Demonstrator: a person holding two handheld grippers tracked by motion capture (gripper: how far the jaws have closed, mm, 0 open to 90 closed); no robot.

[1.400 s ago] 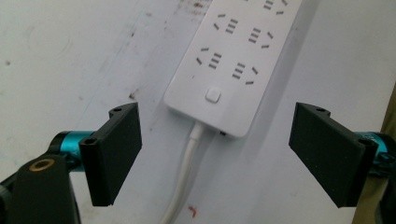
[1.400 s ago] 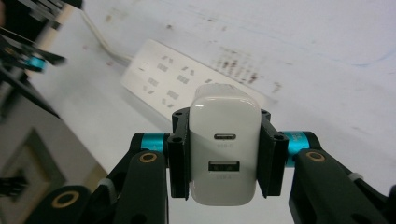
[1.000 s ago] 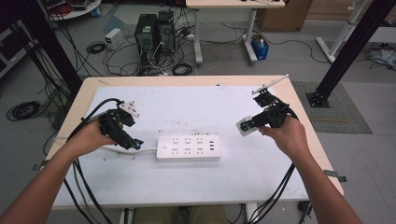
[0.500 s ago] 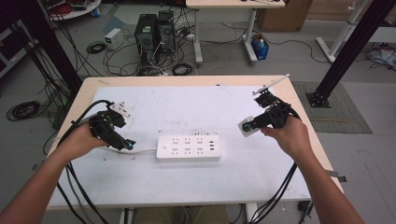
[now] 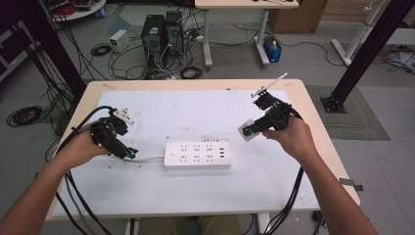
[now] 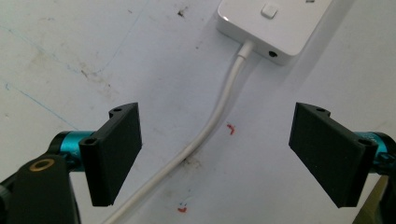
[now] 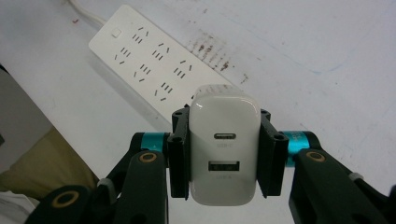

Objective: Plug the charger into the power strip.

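Observation:
A white power strip (image 5: 197, 155) lies flat in the middle of the table, and its white cord (image 5: 147, 158) runs off to the left. My left gripper (image 5: 129, 152) hovers low over that cord, just left of the strip. In the left gripper view the jaws of the left gripper (image 6: 219, 156) stand open, with the cord (image 6: 210, 126) passing between them untouched and the strip's end (image 6: 275, 18) beyond. My right gripper (image 5: 250, 130) is held above the table to the right of the strip. In the right gripper view the right gripper (image 7: 224, 154) is shut on a white USB charger (image 7: 224, 140), above the power strip (image 7: 154, 60).
The white tabletop (image 5: 195, 105) carries scuffs and small red marks (image 6: 229, 129). Black cables trail from both grippers over the table's near edge. Computer towers (image 5: 161, 32) and loose wires sit on the floor behind the table.
My left gripper has shifted slightly to the left along the cord, away from the strip. The right gripper and the charger have stayed put.

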